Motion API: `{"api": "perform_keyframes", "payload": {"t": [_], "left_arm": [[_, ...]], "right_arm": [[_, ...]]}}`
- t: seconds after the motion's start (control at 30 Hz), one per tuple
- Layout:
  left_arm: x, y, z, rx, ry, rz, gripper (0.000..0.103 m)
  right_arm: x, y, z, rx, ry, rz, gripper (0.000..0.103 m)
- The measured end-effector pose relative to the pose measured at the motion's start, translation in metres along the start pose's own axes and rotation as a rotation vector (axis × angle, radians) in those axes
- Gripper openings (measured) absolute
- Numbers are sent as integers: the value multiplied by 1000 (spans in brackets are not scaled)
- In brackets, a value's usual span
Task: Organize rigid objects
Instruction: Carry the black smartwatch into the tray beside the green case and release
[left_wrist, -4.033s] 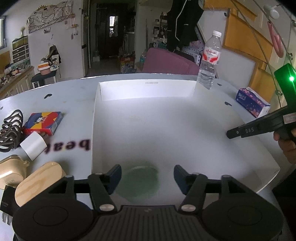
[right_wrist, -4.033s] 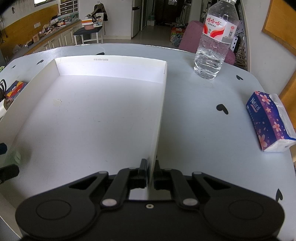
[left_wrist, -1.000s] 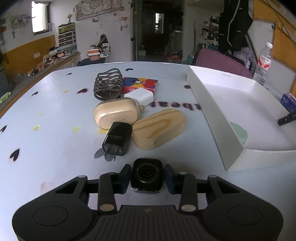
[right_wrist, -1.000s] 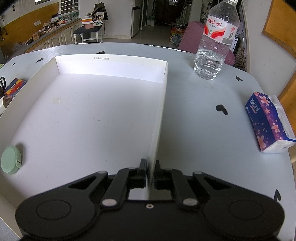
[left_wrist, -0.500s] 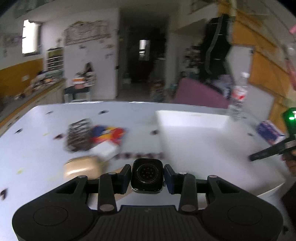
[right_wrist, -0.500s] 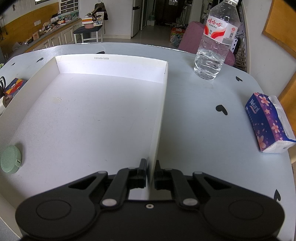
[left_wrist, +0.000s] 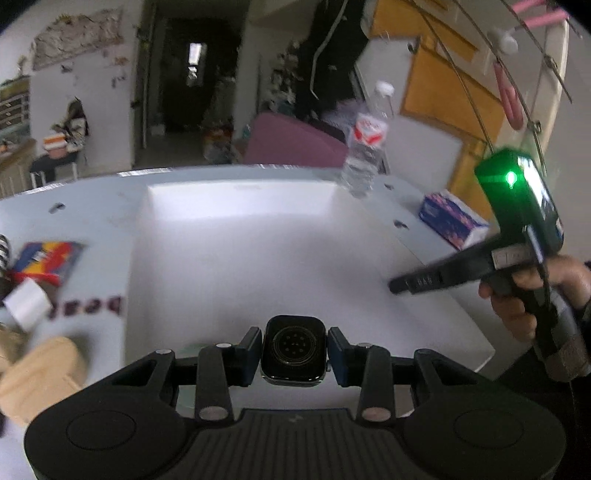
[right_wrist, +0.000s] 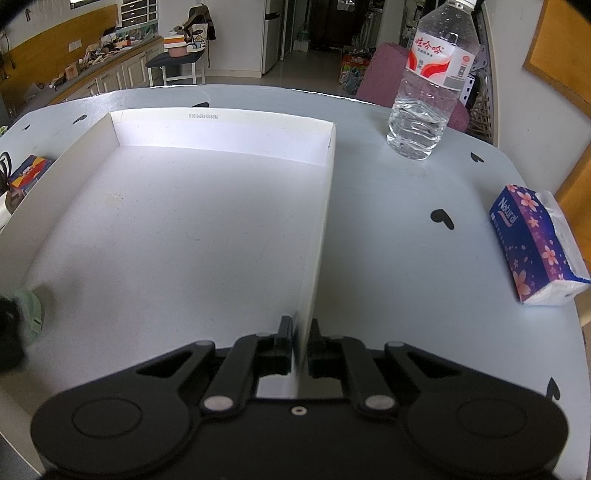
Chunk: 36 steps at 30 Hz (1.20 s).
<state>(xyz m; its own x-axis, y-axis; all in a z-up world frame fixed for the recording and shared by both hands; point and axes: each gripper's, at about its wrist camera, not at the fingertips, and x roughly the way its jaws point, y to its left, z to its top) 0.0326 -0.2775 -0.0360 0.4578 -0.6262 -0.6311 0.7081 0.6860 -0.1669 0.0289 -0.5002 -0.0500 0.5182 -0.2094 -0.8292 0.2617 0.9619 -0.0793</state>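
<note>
Left hand-held gripper (left_wrist: 294, 350): clamps watch (left_wrist: 293, 349) | right hand-held gripper (right_wrist: 300, 347): pinches tray wall (right_wrist: 317, 236)

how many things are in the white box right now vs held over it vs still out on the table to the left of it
In the white box: 1, green round case
Held by left gripper: 1, black watch body
Left of the box: at least 3, colourful box, white adapter, tan case
Total: at least 5
</note>
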Motion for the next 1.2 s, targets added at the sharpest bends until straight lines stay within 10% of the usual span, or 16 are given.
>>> {"api": "perform_keyframes", "payload": {"t": [1.2], "left_arm": [[8,1,-3,10,31,45,41]], "right_arm": [[0,1,0,-1,0,-1,8]]}}
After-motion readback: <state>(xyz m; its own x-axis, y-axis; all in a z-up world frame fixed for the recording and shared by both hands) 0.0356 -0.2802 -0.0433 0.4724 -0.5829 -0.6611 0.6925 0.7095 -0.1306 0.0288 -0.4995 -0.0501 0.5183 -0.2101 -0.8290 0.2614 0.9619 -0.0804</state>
